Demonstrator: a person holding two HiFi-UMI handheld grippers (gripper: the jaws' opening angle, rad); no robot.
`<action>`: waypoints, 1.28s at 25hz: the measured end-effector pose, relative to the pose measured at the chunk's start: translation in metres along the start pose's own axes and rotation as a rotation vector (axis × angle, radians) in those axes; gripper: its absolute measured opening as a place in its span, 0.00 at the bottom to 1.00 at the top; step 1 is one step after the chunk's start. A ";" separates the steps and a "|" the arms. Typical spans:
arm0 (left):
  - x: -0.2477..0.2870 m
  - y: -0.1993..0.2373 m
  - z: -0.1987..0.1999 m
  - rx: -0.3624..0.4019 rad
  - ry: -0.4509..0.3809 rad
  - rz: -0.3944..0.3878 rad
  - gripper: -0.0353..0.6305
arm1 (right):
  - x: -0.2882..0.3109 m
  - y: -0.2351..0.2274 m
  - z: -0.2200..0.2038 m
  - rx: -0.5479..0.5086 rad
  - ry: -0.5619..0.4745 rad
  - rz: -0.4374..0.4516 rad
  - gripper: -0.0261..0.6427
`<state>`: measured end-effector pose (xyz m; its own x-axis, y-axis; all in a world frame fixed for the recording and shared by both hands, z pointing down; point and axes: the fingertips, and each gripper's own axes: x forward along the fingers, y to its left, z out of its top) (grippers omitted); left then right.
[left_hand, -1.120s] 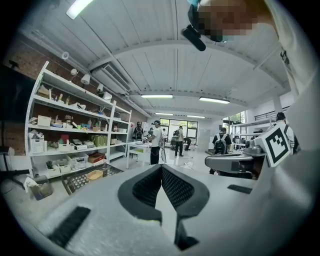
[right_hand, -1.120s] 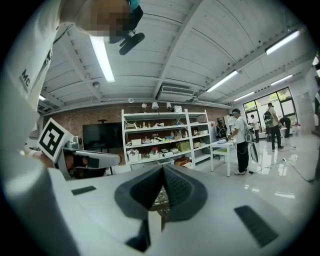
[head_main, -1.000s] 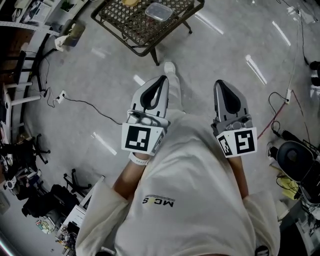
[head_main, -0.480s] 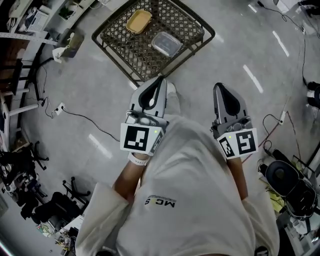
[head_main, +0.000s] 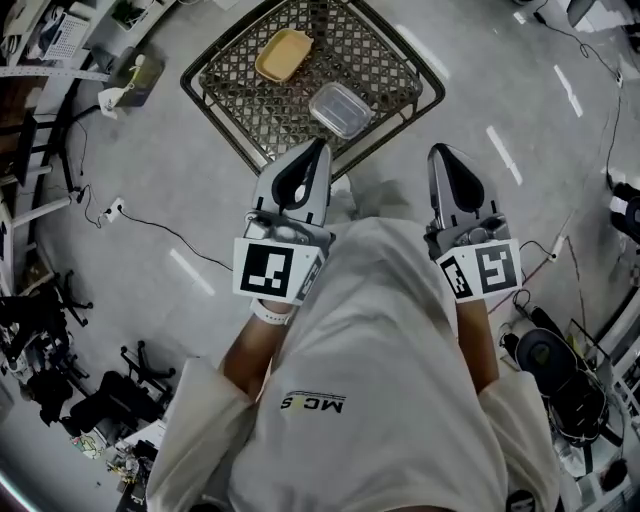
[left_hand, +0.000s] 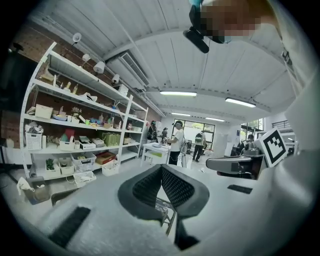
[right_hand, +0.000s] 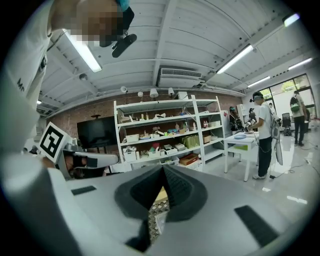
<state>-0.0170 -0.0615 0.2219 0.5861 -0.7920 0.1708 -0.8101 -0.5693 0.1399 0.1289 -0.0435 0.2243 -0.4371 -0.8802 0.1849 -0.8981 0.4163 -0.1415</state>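
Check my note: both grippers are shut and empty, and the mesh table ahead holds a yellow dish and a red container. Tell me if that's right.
One thing is wrong: the container beside the yellow dish on the mesh table is clear, not red, as the head view shows. The left gripper and right gripper are both shut and empty.
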 end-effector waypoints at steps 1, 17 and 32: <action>0.005 0.000 0.001 -0.003 0.006 0.006 0.09 | 0.006 -0.004 0.001 0.002 0.009 0.013 0.06; 0.031 0.012 0.000 -0.035 0.021 0.074 0.09 | 0.049 -0.014 -0.011 -0.003 0.103 0.130 0.06; 0.045 0.026 -0.053 -0.093 0.114 0.069 0.09 | 0.089 -0.007 -0.081 0.022 0.236 0.159 0.07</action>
<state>-0.0114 -0.1001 0.2847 0.5307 -0.7956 0.2922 -0.8471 -0.4869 0.2129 0.0923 -0.1061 0.3203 -0.5738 -0.7258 0.3795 -0.8173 0.5375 -0.2078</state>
